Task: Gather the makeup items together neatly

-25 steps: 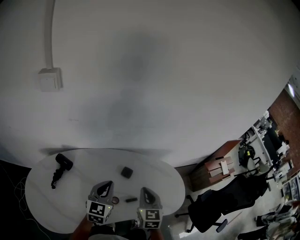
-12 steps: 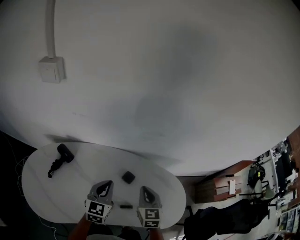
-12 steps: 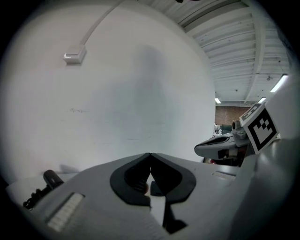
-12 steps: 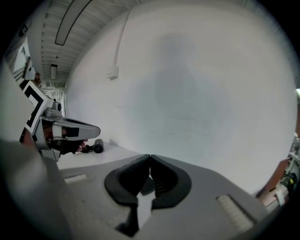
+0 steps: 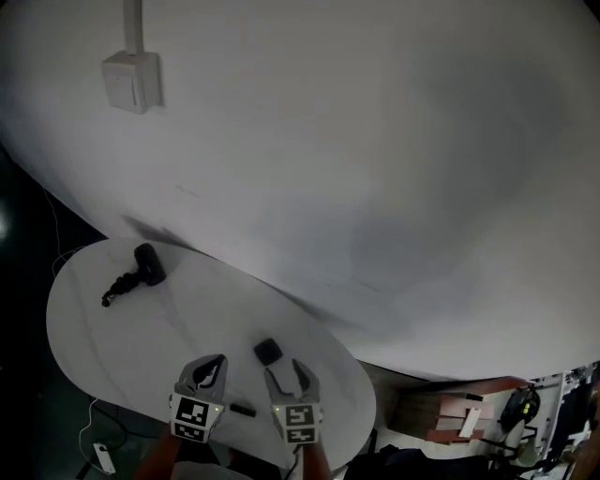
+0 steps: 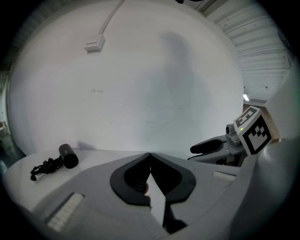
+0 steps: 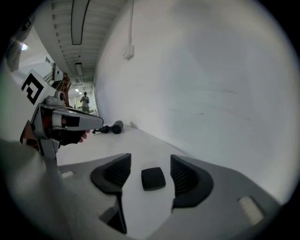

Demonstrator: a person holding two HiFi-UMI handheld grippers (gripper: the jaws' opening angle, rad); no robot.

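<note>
Right gripper view: the right gripper (image 7: 150, 158) just opened its jaws, black compact (image 7: 153, 178) lined up between them, untouched. Left gripper (image 6: 150, 155) is clenched shut. Grab's probably next.

Shows a white box (image 5: 131, 82) at eleven o'clock on a pale wall (image 5: 375, 159), fed by a conduit (image 5: 133, 19) from above; a white oval table (image 5: 103, 347) at seven o'clock; wooden furniture (image 5: 450, 411) at five o'clock.

A white oval table (image 5: 122, 347) carries a black square compact (image 5: 268, 352). A small dark stick (image 5: 243, 409), perhaps lipstick, lies near the compact, and a black corded cylinder (image 5: 148, 264) well apart from it.
</note>
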